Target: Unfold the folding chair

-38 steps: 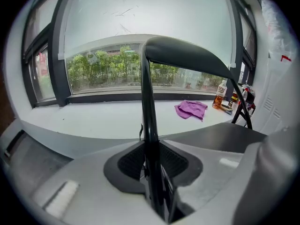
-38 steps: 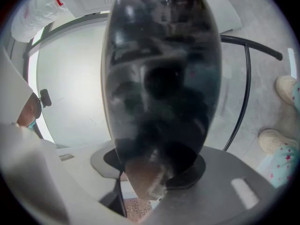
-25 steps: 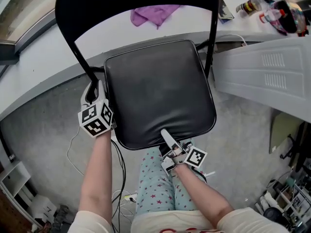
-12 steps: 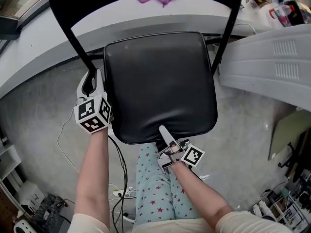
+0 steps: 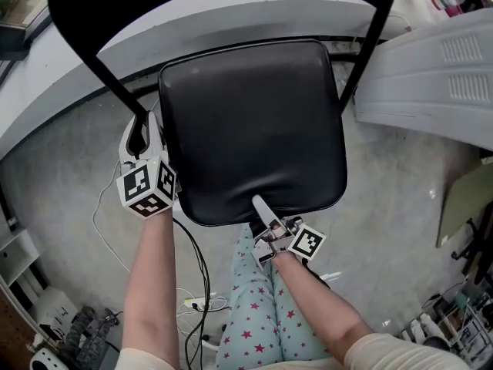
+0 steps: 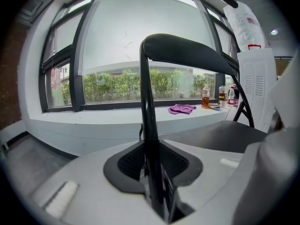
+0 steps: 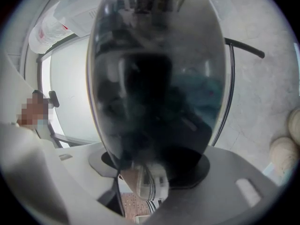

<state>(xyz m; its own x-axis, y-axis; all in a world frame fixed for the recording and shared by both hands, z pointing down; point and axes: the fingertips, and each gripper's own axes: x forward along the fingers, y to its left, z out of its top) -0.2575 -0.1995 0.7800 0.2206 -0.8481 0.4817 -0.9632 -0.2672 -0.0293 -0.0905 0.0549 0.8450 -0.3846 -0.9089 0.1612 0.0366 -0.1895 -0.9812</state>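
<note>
- Folding chair on the floor, ledge behind it.
- Cloth on the ledge, bottle to its right.
- Vented panel right of the chair.

Seat glossy black vinyl; frame smooth metal.

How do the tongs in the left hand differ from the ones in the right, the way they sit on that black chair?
The left tongs clamp the thin frame tube. The right tongs take the seat by its thick front edge. The left jaws stand nearly together on the tube. The right jaws stand wider and have just been opening, with the seat edge between them. Shared: both hold the same chair.
</note>
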